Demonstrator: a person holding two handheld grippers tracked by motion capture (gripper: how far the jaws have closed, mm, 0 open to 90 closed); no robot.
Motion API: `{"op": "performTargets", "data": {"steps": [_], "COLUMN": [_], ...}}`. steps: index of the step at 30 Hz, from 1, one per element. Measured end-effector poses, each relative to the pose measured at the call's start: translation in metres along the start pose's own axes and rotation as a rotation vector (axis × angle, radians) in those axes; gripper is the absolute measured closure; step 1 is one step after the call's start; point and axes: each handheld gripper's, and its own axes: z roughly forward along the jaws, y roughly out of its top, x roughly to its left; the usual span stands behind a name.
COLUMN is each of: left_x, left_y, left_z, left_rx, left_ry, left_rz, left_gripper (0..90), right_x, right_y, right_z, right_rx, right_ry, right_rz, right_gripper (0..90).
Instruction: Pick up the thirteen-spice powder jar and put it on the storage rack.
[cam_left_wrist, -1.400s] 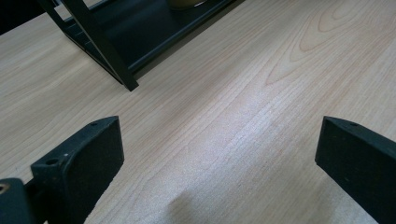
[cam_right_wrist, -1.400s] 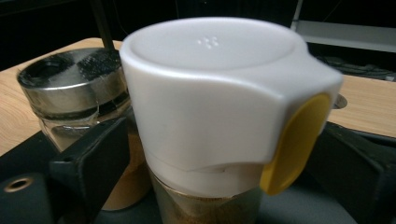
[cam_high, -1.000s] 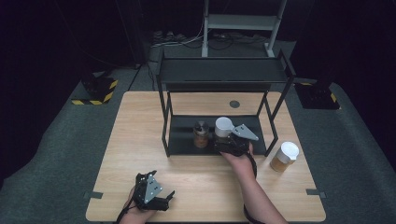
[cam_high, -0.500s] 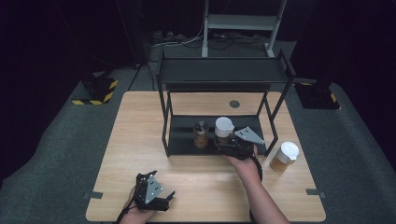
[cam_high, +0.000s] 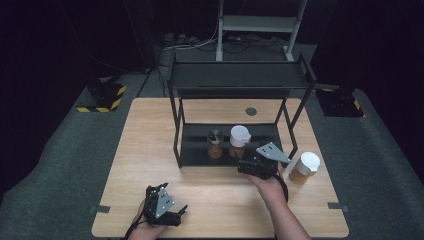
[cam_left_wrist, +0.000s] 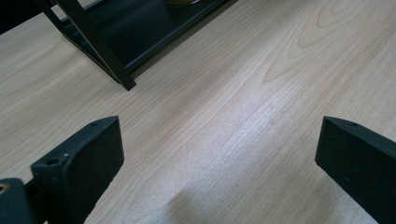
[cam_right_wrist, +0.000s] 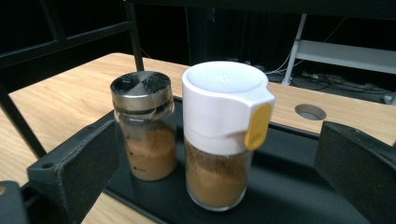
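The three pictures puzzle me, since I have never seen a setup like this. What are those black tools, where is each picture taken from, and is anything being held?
A person sits at a wooden table and holds a hand tool in each hand: a two-jaw gripper with a small camera on it. The high view looks down from above. There the left gripper rests near the table's front edge, and the right gripper points at a black rack.

On the rack's lower shelf stand two spice jars: a metal-capped jar and a white-capped jar with a yellow tab. A third jar stands on the table beside the rack.

The other two pictures come from the grippers' own cameras. Both grippers are open and hold nothing; the right one's jaws stand wide on either side of the two jars.
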Motion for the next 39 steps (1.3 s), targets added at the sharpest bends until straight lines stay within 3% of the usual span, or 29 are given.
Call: {"op": "performTargets", "data": {"steps": [11,23,28,34,39], "left_x": [-0.001,-0.002,-0.002,-0.001,-0.002], "left_y": [0.002,0.002,0.002,0.001,0.001], "left_z": [0.001,0.001,0.001,0.001,0.001], "left_rx": [0.008,0.008,0.009,0.007,0.003], "left_ry": [0.001,0.003,0.002,-0.002,-0.002], "left_rz": [0.009,0.012,0.015,0.015,0.017], "left_gripper": [1.5,1.5,1.5,1.5,1.5], "right_x": [0.006,0.015,0.017,0.017,0.014], "right_y": [-0.013,-0.035,-0.046,-0.063,-0.074], "right_z": [-0.034,-0.073,-0.083,-0.090,-0.094], "right_rx": [0.001,0.013,0.046,0.087,0.147], "right_ry": [-0.006,-0.027,-0.052,-0.071,-0.088], "right_rz": [-0.023,-0.104,-0.132,-0.131,-0.152], "right_gripper": [0.0,0.0,0.0,0.0,0.0]}}
